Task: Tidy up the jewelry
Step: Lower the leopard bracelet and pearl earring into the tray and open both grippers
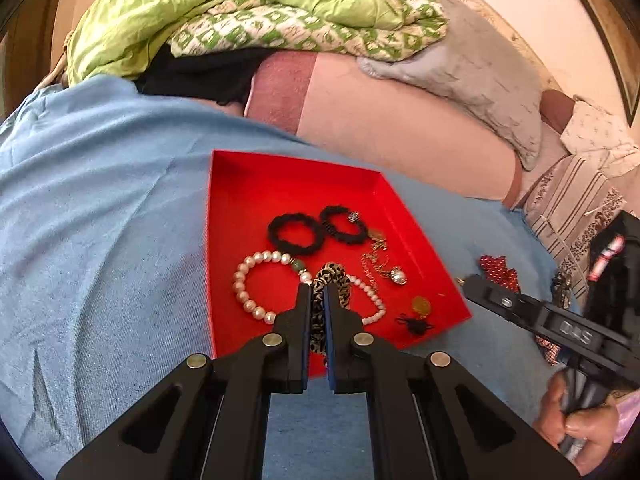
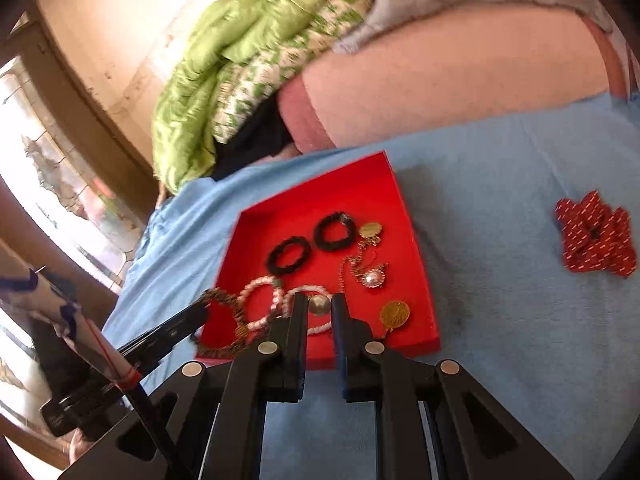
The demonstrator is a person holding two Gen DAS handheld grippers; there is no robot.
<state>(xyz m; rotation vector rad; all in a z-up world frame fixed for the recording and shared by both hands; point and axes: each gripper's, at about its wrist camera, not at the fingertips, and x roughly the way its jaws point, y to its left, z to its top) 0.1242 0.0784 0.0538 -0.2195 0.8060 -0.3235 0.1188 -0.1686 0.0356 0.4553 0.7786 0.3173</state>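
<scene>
A red tray (image 1: 288, 184) lies on a blue cloth and holds two black hair ties (image 1: 294, 234), two pearl bracelets (image 1: 244, 284), a gold chain with a pearl pendant (image 1: 396, 276) and a gold coin pendant (image 1: 422, 305). My left gripper (image 1: 318, 292) is shut on a leopard-print scrunchie (image 1: 332, 280) over the tray's near part. My right gripper (image 2: 319, 304) is open and empty over the tray's near edge; a small round silver piece (image 2: 319, 305) lies between its fingers. The tray (image 2: 416, 240) also shows in the right wrist view.
A red patterned scrunchie (image 2: 596, 236) lies on the blue cloth (image 2: 500, 184) right of the tray. A green quilt (image 1: 224, 12), a grey pillow (image 1: 472, 68) and a pink bolster (image 1: 400, 140) lie behind. A window is at the far left.
</scene>
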